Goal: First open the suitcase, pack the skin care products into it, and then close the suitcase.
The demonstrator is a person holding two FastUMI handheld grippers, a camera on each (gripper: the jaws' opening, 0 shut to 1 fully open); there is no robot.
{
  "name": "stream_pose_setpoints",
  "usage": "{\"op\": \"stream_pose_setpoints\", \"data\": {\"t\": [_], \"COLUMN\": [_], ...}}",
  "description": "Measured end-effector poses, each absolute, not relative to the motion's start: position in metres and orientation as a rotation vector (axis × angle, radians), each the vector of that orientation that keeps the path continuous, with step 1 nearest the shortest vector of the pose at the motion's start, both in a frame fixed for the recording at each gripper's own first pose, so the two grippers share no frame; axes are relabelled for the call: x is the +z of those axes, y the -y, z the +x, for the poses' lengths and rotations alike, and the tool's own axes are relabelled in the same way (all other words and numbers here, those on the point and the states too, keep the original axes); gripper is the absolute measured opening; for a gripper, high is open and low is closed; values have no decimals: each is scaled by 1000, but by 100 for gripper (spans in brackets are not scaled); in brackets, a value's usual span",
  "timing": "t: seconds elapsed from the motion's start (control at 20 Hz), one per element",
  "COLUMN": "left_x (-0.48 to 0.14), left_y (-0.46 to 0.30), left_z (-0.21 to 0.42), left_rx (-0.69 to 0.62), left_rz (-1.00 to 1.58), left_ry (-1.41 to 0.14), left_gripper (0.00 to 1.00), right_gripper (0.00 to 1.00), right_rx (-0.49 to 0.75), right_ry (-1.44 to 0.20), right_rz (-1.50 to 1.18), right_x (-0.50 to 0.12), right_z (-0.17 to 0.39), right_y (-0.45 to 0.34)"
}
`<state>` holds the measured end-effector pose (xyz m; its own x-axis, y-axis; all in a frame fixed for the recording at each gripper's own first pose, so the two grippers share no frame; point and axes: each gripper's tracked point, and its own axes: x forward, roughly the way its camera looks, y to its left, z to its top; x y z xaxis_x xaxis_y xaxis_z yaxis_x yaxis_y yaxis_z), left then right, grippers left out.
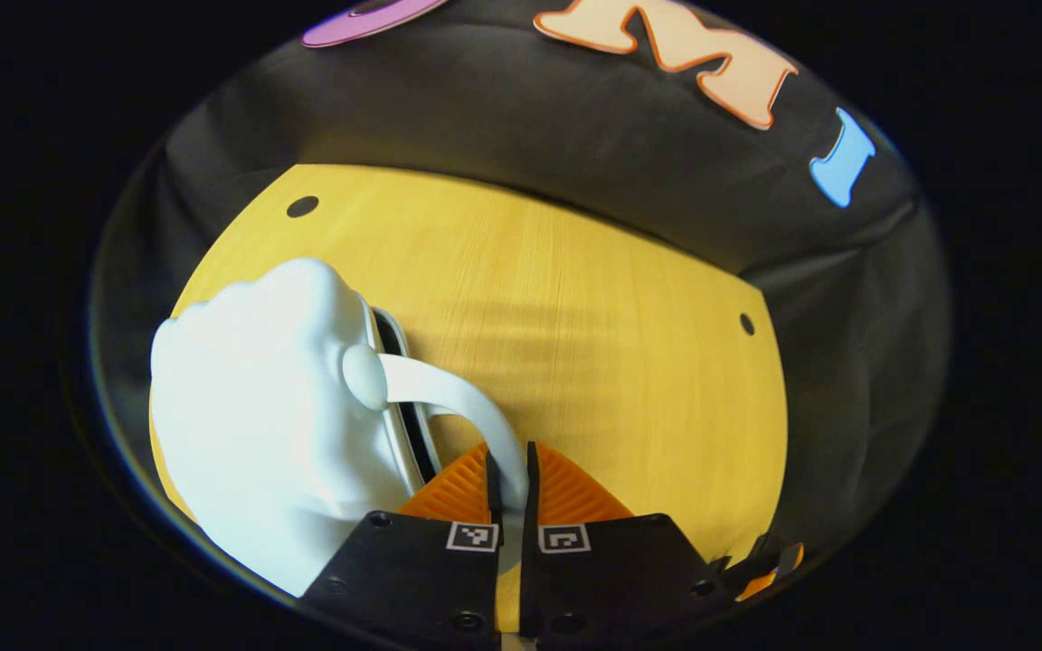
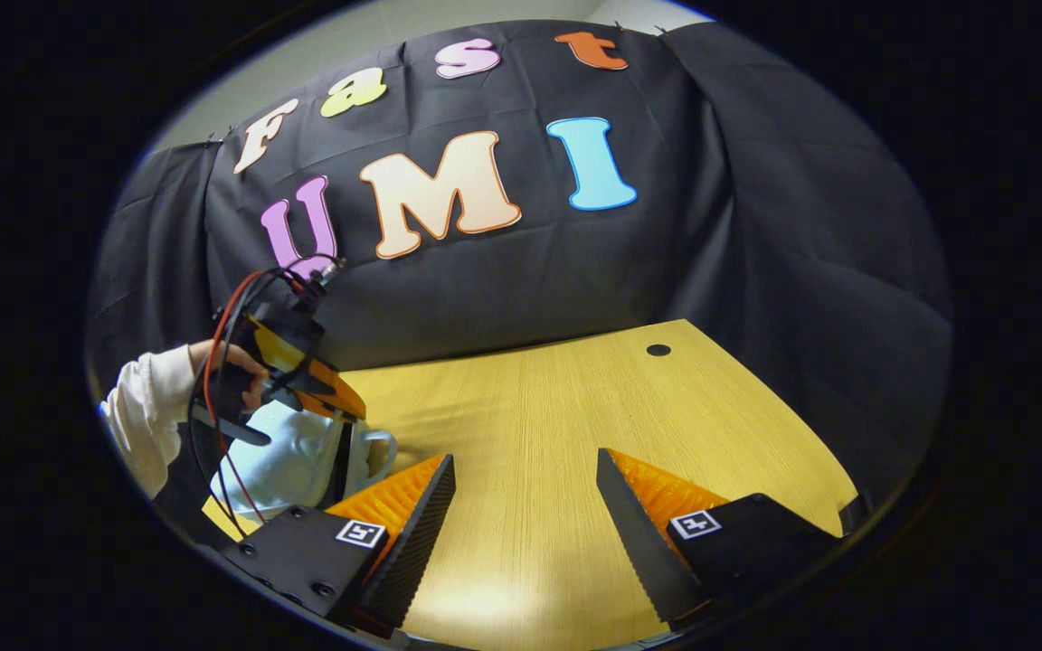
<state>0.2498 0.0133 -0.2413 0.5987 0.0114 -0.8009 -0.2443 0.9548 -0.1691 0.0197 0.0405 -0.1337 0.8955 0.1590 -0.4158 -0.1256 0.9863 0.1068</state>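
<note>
Over on the left side of the yellow wooden table (image 2: 557,425) stands the little pale suitcase (image 1: 250,425), a rounded, sculpted thing set up on its edge near the table's corner. A dark seam runs down between its two halves, so it looks closed, or at most barely cracked; I would judge the opening step is the one in hand. Its curved handle (image 1: 467,407) arches off the top knob toward the holder, and the left gripper (image 1: 510,479) has its two fingers pressed together on the lower stretch of that handle, pinching it. From the right gripper view you can see a hand in a pale sleeve (image 2: 146,416) holding that tool down over the case. Moving rightward, the table lies bare through the middle. The right gripper (image 2: 525,506) hangs over it with its fingers spread wide, holding nothing, well apart from the case, which lies off to its left. So the left hand is plainly the nearer one, and the seam runs roughly along its line of sight. No skin care products are visible to me.
</note>
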Motion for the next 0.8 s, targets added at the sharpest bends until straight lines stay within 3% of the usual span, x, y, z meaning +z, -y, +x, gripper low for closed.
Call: {"op": "stream_pose_setpoints", "data": {"t": [0.3,0.4,0.5,0.55,0.7,0.8], "left_x": [-272,-274,-265,-263,-243,-221], "left_y": [-7,-8,5,8,18,23], "left_z": [255,251,252,251,238,220], "left_rx": [149,136,91,84,93,91], "left_rz": [-245,-224,-230,-198,-116,-122], "left_ry": [-995,-1013,-996,-986,-918,-857], "left_gripper": [8,15,45,65,100,96], "right_gripper": [98,98,98,98,98,98], "right_rx": [131,131,135,137,136,132], "right_ry": [-430,-422,-420,-419,-413,-403], "right_rz": [78,81,85,84,86,100], "right_x": [-134,-132,-131,-130,-129,-124], "right_z": [24,28,30,31,35,38], "right_y": [-33,-31,-31,-32,-29,-26]}}
